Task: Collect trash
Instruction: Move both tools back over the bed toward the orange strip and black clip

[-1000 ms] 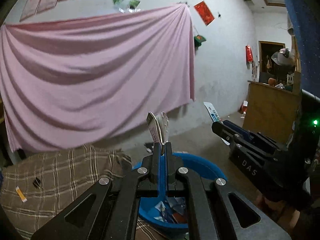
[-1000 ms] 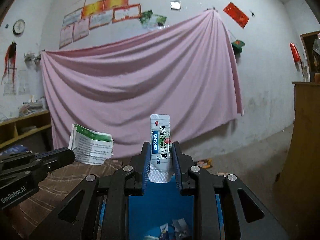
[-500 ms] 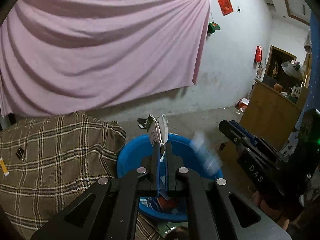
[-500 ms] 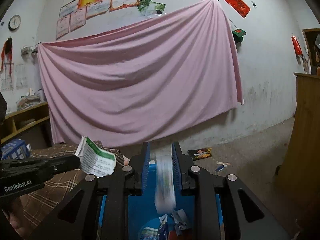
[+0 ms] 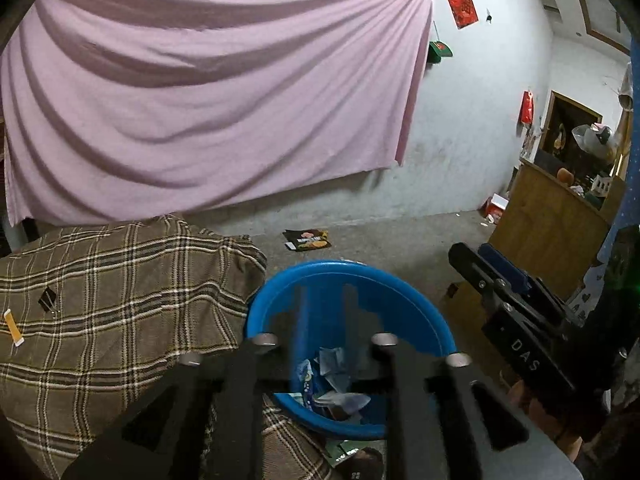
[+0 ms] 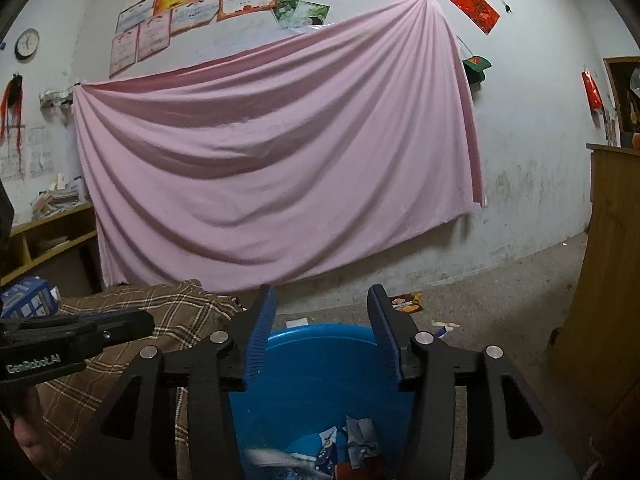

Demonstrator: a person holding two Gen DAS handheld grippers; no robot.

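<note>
A blue basin (image 5: 400, 292) stands on the floor beside a table draped in plaid cloth, with crumpled wrappers (image 5: 332, 376) in its bottom. My left gripper (image 5: 325, 296) hovers over the basin, blurred, its jaws opening with nothing between them. My right gripper (image 6: 320, 308) is also above the basin (image 6: 320, 360), its blue pads wide apart and still opening, empty. Wrappers (image 6: 356, 440) lie below it, and a blurred white piece (image 6: 272, 456) is dropping in. Each gripper shows in the other's view: the right gripper (image 5: 472, 252) at the right, the left gripper (image 6: 148, 322) at the left.
The plaid cloth (image 5: 120, 288) carries a black binder clip (image 5: 47, 299) and a small orange strip (image 5: 13, 327). A snack wrapper (image 5: 307, 239) lies on the floor by the wall. A wooden cabinet (image 5: 552, 232) stands right; a pink sheet (image 6: 280, 160) hangs behind.
The right gripper opened and its white sachet fell into the basin. The left gripper then opened and its folded leaflet is gone from its fingers. The left view tipped down toward the basin.
</note>
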